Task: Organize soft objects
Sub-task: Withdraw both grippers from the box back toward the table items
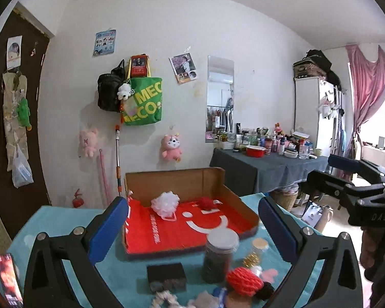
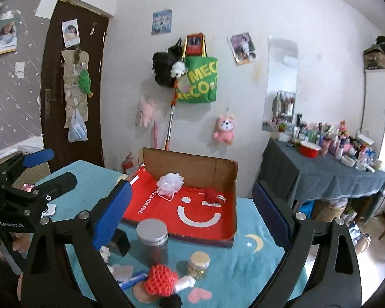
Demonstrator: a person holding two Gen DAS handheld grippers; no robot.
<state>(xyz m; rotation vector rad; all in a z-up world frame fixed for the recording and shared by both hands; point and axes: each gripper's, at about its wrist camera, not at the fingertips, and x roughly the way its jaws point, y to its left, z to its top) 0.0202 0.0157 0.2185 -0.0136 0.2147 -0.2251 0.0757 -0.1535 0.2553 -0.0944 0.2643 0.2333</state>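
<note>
From the left wrist camera, the left gripper (image 1: 192,227) hangs above the table (image 1: 64,225) with its jaws spread wide and nothing between them. Ahead lies a shallow cardboard box (image 1: 190,220) with a red lining; its back wall stands up, its near edge is low. Inside sit a white bath pouf (image 1: 165,204) and a small red yarn ball (image 1: 208,202), apart from each other, with bare red floor in front of them. Near the front table edge crowd a dark jar (image 1: 219,255), a small jar (image 1: 259,246), a black block (image 1: 166,277) and a red mesh sleeve (image 1: 245,281). The right gripper (image 1: 346,179) shows at the right border, beyond the table's side.

From the right wrist camera, the right gripper (image 2: 192,213) also has its jaws wide and empty, above the same clutter. The red mesh sleeve (image 2: 161,278) lies just beside the small jar (image 2: 199,265); the dark jar (image 2: 152,241) stands close to the box's (image 2: 228,187) near edge. Teal cloth lies bare to the box's right. The left gripper (image 2: 48,169) hangs over the table's left edge, jaws apart.
</note>
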